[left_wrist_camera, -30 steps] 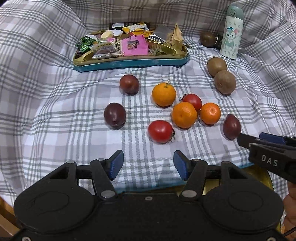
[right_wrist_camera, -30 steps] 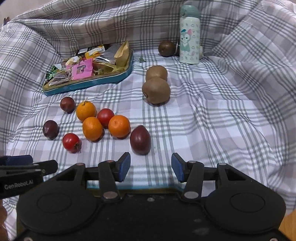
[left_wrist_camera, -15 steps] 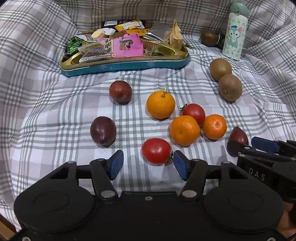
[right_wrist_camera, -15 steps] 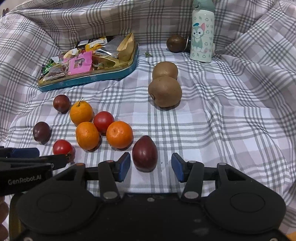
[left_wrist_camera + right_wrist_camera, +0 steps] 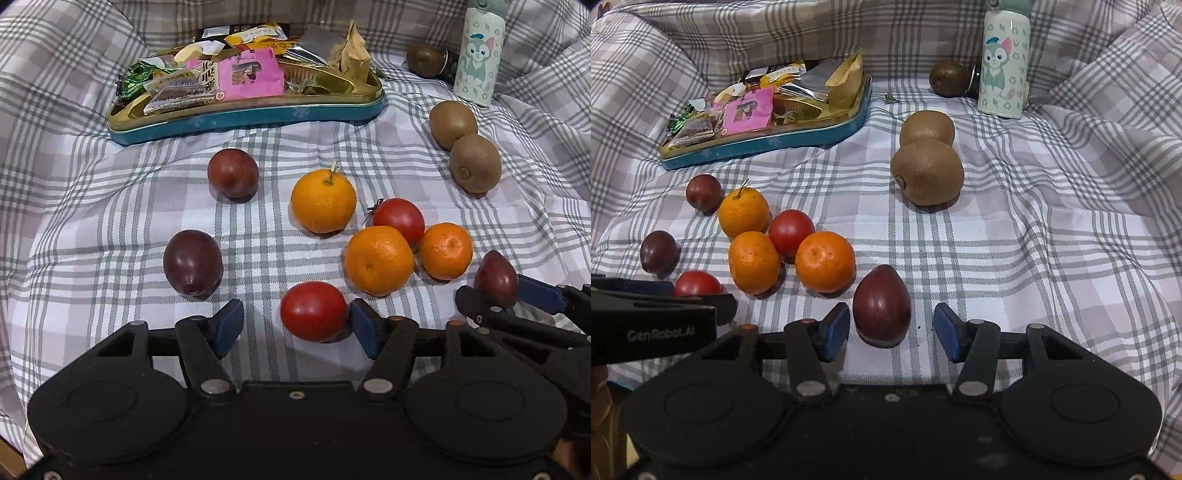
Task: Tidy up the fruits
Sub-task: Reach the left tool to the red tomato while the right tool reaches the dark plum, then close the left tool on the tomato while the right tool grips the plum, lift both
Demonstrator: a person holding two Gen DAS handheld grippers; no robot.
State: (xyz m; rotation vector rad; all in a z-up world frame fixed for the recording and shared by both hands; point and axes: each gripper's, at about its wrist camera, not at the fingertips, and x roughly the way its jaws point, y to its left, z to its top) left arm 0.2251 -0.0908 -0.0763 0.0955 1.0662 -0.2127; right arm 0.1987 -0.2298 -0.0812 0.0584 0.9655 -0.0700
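The left gripper [image 5: 295, 328] hangs low over the checked cloth [image 5: 110, 229], its jaws opening around the near tomato [image 5: 313, 311]; the right pad looks to be just at the tomato's skin, the left pad stands clear, so nothing is clamped. The right gripper [image 5: 892, 332] is likewise opening, with the pointed dark-red fruit [image 5: 881, 304] between its pads and a gap on both sides. Bare cloth lies open to the right of that fruit, while on its left the three oranges [image 5: 824, 261] and the far tomato [image 5: 791, 232] crowd close. The cloth rises in folds all round. The snack tin [image 5: 251, 117] sits behind; the bottle [image 5: 1004, 62] is cut off at the top and partly hides a dark object beside it.
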